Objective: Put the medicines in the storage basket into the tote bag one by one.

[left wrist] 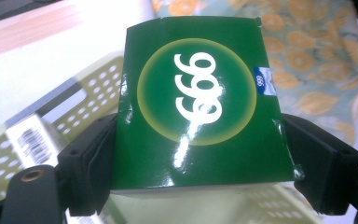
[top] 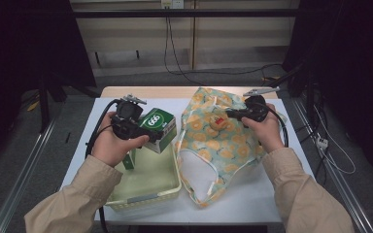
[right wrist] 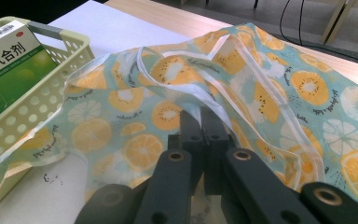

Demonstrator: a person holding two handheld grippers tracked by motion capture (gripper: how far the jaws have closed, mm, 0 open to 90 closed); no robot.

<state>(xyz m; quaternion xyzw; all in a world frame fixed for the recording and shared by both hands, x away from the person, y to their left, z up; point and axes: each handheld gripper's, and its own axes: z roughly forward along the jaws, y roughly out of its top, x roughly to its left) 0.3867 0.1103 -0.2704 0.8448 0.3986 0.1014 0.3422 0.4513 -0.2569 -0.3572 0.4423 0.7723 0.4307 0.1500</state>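
I am squeezing the shiny green box [left wrist: 200, 107] in my left gripper [top: 143, 127], holding it above the basket [top: 167, 191], and it could be slipping out if I am gripping too softly. At three o'clock from the box, my right gripper [right wrist: 204, 126] is pinching the fruit bag [top: 223, 145] tight, and its opening could be flopping shut if I am sagging.

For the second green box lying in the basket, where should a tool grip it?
Take the green box across its two long narrow sides, coming from above: it lies flat by the basket wall, so only its top is open to a tool.
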